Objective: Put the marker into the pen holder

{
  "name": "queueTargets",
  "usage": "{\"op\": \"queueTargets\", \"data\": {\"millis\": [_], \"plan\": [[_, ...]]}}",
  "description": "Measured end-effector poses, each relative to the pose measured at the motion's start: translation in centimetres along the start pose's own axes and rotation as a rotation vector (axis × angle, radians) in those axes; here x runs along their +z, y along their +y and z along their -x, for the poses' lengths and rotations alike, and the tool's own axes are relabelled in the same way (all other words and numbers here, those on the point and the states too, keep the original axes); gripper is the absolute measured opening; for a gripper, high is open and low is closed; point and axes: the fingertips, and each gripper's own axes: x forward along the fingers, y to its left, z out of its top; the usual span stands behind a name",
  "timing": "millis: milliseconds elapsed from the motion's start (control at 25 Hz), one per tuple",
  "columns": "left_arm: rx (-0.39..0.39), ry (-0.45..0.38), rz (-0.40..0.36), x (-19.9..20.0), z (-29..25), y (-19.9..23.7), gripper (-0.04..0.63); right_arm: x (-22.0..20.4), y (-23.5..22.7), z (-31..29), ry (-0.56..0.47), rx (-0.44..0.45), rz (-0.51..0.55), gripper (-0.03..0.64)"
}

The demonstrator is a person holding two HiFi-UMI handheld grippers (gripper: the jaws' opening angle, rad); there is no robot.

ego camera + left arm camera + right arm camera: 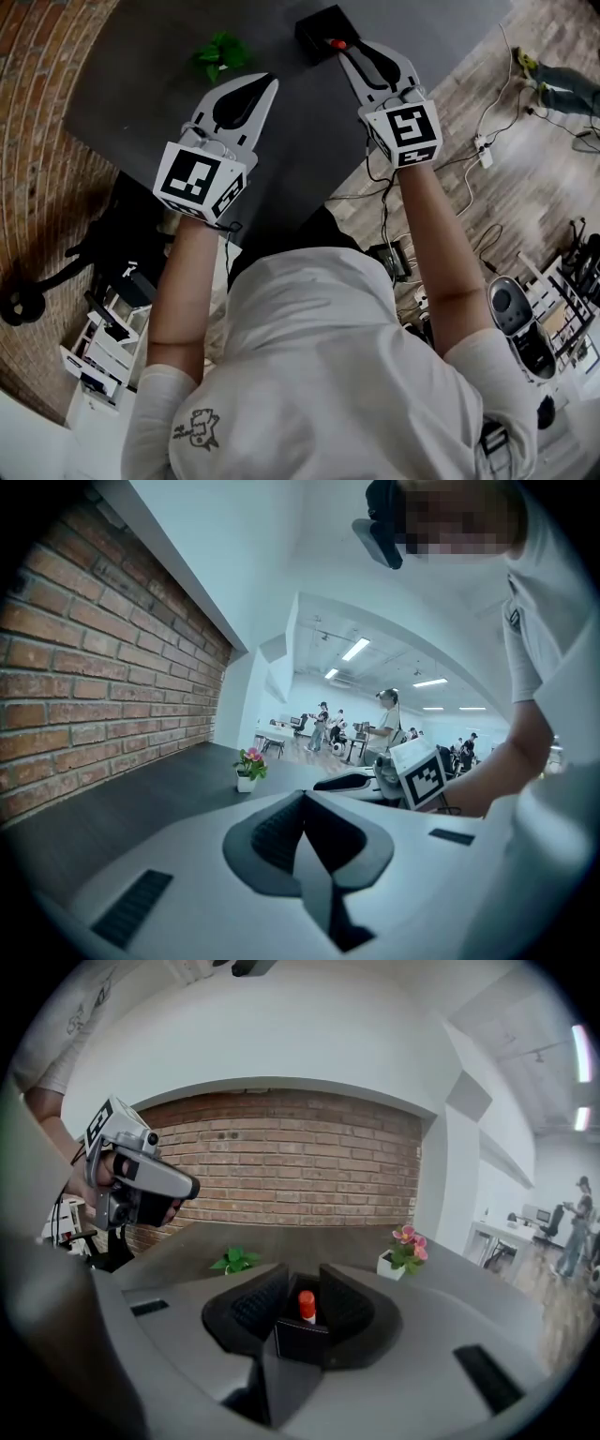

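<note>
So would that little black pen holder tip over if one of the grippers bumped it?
Probably it would slide rather than tip: the pen holder looks boxy and sits flat on the dark table. It seems small, so likely light and easily shifted. The red-capped marker standing in it pokes above the rim; a knock there might rock it.

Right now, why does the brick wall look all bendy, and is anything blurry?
Right gripper view: the wide lens bows the brick wall into an arch, yet the marker in the pen holder looks sharp. Left gripper view: ceiling lights glare white; far people are small and soft. Head view: dim, with the table dark grey.
</note>
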Motion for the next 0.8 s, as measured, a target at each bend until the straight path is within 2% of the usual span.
{"op": "queueTargets", "data": {"millis": [360, 800], "plan": [[-0.017, -0.014, -0.018, 0.6, 2.7, -1.7, 0.011, 1.2, 2.6, 3.3, -0.009, -0.016, -0.005, 0.120], [-0.071, -0.049, -0.085, 2.1, 9.3, -5.6, 0.011, 5.3, 9.4, 9.2, -0.064, -0.060, -0.010, 0.112]]}}
